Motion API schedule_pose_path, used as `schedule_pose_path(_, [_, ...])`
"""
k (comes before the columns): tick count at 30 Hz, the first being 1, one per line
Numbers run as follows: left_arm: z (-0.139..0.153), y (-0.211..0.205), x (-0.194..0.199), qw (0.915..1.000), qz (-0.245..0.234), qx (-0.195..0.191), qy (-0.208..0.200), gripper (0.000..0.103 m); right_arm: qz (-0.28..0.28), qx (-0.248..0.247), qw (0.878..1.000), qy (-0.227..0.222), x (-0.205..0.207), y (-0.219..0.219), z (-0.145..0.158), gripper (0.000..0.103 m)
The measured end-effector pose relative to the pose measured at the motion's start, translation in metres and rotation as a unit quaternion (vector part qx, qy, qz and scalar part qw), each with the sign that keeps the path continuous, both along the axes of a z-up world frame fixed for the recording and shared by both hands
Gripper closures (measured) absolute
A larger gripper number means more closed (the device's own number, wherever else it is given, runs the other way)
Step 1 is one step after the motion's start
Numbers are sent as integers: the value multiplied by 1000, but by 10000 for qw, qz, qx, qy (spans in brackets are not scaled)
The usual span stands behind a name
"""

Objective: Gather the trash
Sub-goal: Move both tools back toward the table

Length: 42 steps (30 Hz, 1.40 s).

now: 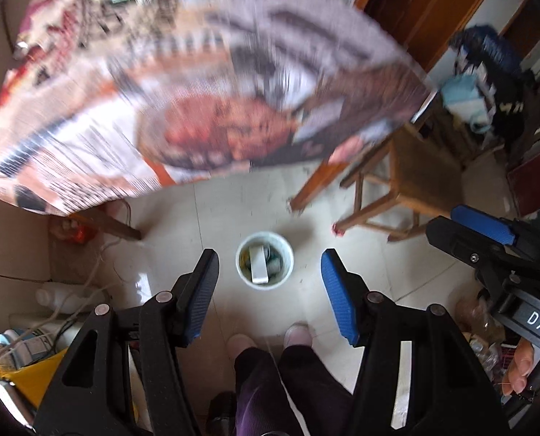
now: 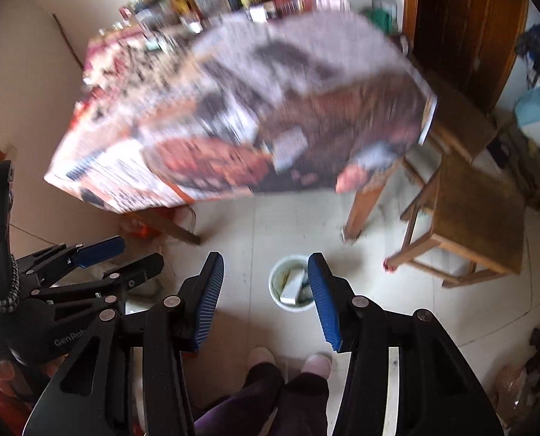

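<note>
Pale floor tiles carry the white trash bucket [image 1: 264, 262] with scraps inside, just beyond our feet, near the table's front leg; "DAS" and "GenRob" show on the gripper bodies; both point steeply down; left gripper [image 1: 270, 296] opening, empty, bucket between its fingers; right gripper [image 2: 266, 299] parted, holding nothing, bucket beside its right finger.

Soft daylight, heavy motion blur on the table [image 1: 197, 83], fisheye bending at dark corners.
</note>
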<state>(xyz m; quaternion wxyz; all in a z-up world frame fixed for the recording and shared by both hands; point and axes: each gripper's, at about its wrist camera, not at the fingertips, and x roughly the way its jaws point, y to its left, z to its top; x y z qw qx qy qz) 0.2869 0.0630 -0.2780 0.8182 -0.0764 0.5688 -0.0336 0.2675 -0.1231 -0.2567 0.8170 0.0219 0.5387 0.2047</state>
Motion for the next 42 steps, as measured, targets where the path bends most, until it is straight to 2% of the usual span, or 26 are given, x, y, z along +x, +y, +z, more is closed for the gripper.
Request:
schedule_pose_path(6, [83,24,-20,9975,169,-44,-680,44,-115,4,9973,-721,-17,4,74,58])
schedule_pose_path(11, [138,40,-43,9923,243,-3,-1218,43,-255,146,9903,-1359,-38,6,123,58])
schedule_pose_path(14, [171,50,-54,9854,318,26,-1675,37,-334,217,9851,-1673,-48,8,147,58])
schedule_pose_path(19, [212,60,-71,9714,363,216,-2337,37,-374,223,9728,-2276,-61,10,182,57])
schedule_pose_path(21, [226,62,-77,9648,386,263,-2587,37,-440,217,9664,-2524,-64,10,194,50])
schedule_pose_path(25, [241,65,-76,9571,364,257,-2863,33,-578,250,9573,-2821,-63,11,207,39])
schedule_pose_path(27, [245,65,-70,9548,373,298,-2935,28,-607,251,9553,-2884,-55,11,210,30])
schedule_pose_path(29, [249,65,-65,9532,407,330,-2979,15,-620,239,9528,-2962,-47,10,211,27])
schedule_pose_path(30, [250,64,-58,9516,450,358,-3018,13,-590,225,9524,-2982,-41,11,210,27])
schedule_pose_path(34, [251,59,-40,9494,498,365,-3079,12,-480,215,9526,-2995,-17,6,209,24])
schedule_pose_path(42, [251,34,42,9501,653,413,-3021,12,-82,262,9556,-2935,60,-5,209,23])
